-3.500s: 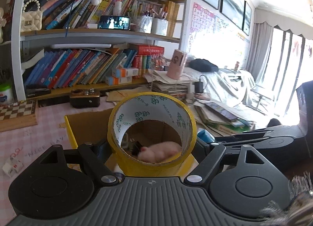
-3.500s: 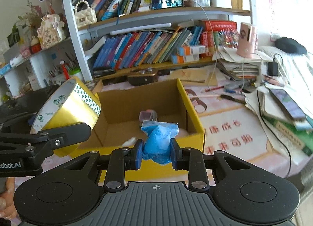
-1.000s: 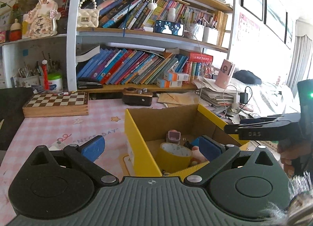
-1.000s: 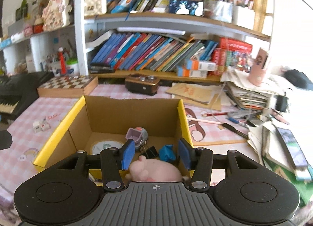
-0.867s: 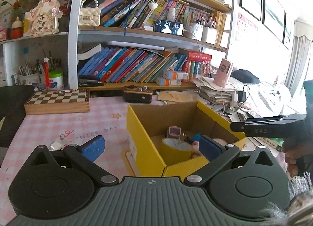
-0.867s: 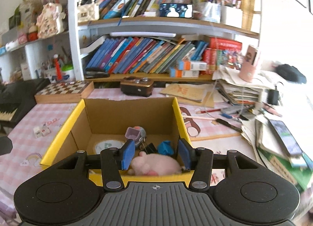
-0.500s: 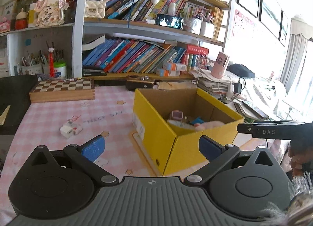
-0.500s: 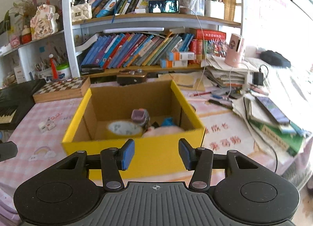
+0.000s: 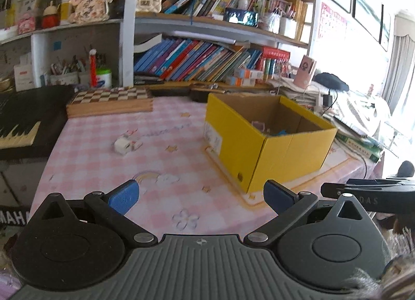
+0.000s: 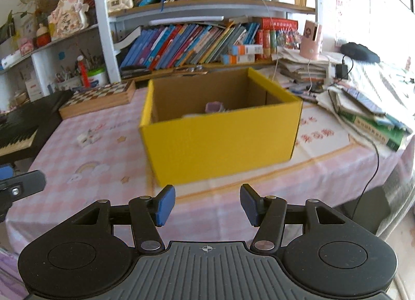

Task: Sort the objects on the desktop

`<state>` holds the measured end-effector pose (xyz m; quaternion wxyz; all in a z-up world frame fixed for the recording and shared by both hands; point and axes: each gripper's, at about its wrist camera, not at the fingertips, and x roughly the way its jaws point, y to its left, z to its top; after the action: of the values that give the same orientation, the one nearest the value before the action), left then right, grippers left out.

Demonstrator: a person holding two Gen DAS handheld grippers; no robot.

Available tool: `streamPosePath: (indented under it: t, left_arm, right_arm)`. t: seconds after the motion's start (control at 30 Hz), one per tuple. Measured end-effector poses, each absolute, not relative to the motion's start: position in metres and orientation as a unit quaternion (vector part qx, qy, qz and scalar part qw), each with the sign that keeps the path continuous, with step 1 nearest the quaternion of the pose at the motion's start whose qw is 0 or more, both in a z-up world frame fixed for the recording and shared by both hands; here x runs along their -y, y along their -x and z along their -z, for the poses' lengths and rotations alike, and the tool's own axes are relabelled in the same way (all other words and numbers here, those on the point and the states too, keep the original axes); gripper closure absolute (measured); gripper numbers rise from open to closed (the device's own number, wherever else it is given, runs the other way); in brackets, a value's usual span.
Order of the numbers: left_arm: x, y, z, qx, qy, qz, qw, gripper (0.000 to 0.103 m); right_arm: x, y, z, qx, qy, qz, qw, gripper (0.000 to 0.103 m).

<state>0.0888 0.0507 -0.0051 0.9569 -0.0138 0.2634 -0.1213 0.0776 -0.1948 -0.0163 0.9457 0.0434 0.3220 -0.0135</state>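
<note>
Both tools are off the near edge of the table (image 9: 109, 170) with nothing in them. The left tool (image 9: 201, 197) is spread wide, only the pink checked cloth showing between its blue pads. The right tool (image 10: 207, 205) is narrower, its jaws opening, also empty.

The yellow box (image 10: 220, 141) sits toward the right half of the table, open at the top. The left view catches it corner-on, so a purple-pink little thing (image 9: 259, 126) and something blue (image 9: 281, 132) show inside. The right view faces the box's front wall, which hides nearly all the contents; only the top of that purple thing (image 10: 214, 106) pokes above the rim.

The left view alone shows the right tool's black finger (image 9: 368, 191) coming in from the right side. A small white block (image 9: 124, 145) lies loose on the cloth toward the left edge, well apart from the box. A chessboard (image 9: 110, 100) sits along the far edge, a keyboard (image 9: 18, 134) is off the left edge, and stacked books and papers (image 10: 363, 116) crowd the right edge.
</note>
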Motion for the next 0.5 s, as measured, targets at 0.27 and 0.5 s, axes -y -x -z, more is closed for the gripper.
streamPosePath:
  t: [0.27, 0.5]
  left_arm:
    - [-0.066, -0.076, 0.019, -0.298, 0.009, 0.112, 0.948, 0.0]
    - [-0.078, -0.067, 0.023, -0.308, 0.002, 0.111, 0.945, 0.0]
  right_arm:
    - [0.163, -0.059, 0.023, -0.332, -0.022, -0.017, 0.943, 0.046]
    - [0.142, -0.051, 0.029, -0.343, -0.017, -0.04, 0.938, 0.046]
